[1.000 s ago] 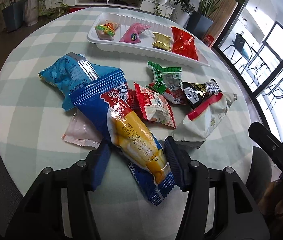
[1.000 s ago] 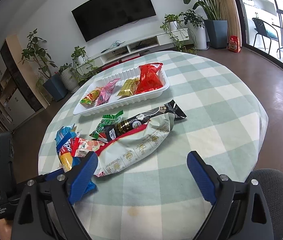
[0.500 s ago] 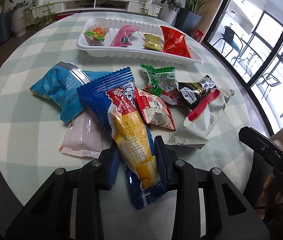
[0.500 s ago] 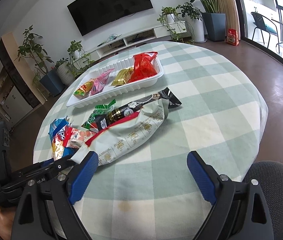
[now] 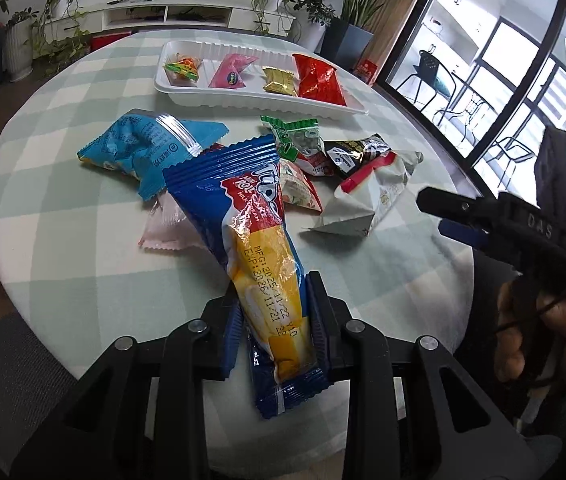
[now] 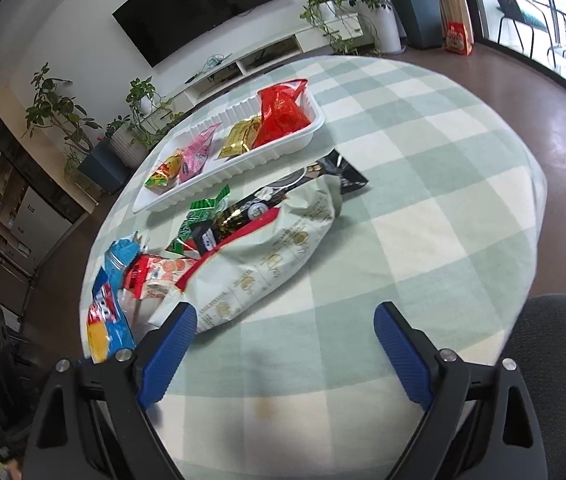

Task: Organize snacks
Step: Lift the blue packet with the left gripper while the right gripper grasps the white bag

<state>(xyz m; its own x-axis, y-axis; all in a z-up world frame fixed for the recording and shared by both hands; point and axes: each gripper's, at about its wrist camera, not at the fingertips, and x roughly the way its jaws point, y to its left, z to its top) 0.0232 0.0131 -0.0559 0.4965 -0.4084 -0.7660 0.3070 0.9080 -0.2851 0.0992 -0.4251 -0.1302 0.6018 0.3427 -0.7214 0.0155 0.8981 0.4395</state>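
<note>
Checked tablecloth, snacks piled mid-table. L gripper closing, pads pinching roll cake (near edge, short of tray). R gripper spread wide, holding nothing.

Loose snack packets crowd the tabletop's left middle, the white tray blocks the far side; the right half and near edge lie free.
</note>
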